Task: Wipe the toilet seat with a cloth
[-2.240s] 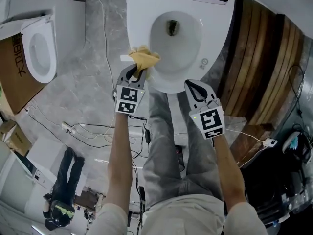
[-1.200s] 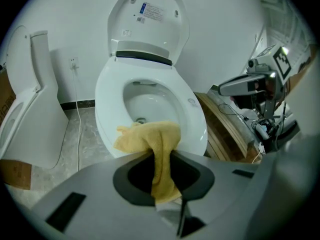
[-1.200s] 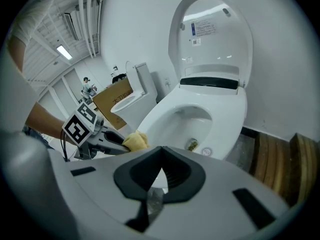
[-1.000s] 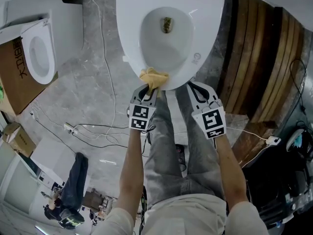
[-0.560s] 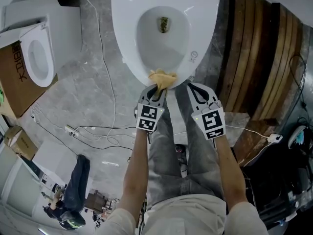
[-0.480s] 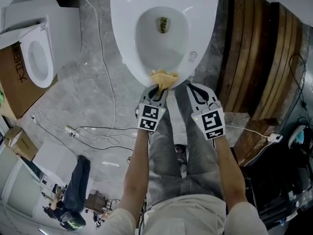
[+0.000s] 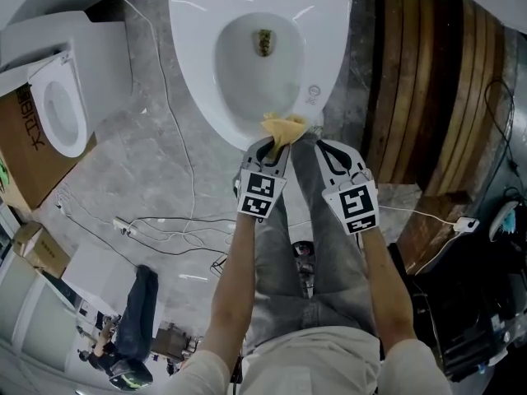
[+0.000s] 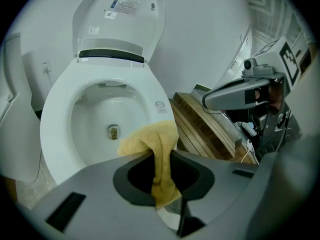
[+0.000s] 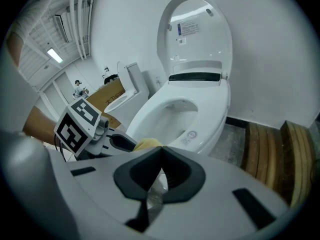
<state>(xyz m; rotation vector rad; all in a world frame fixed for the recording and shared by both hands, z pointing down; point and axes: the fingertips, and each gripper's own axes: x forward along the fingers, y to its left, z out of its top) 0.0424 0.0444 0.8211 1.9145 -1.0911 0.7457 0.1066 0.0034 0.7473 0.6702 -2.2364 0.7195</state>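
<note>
Yellow cloth (image 7: 284,127), pinched in your left gripper (image 7: 272,147), has swept from the left rim round to the front edge of the toilet seat (image 7: 194,72), so the right side looks still to do, your right gripper (image 7: 331,158) alongside, jaws together, empty.

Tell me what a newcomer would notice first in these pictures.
The yellow cloth stands out most, pinched in the left gripper and pressed against the front edge of the white toilet seat. Just right of it, the right gripper hangs shut and empty. A second toilet stands at the far left on the grey floor.
</note>
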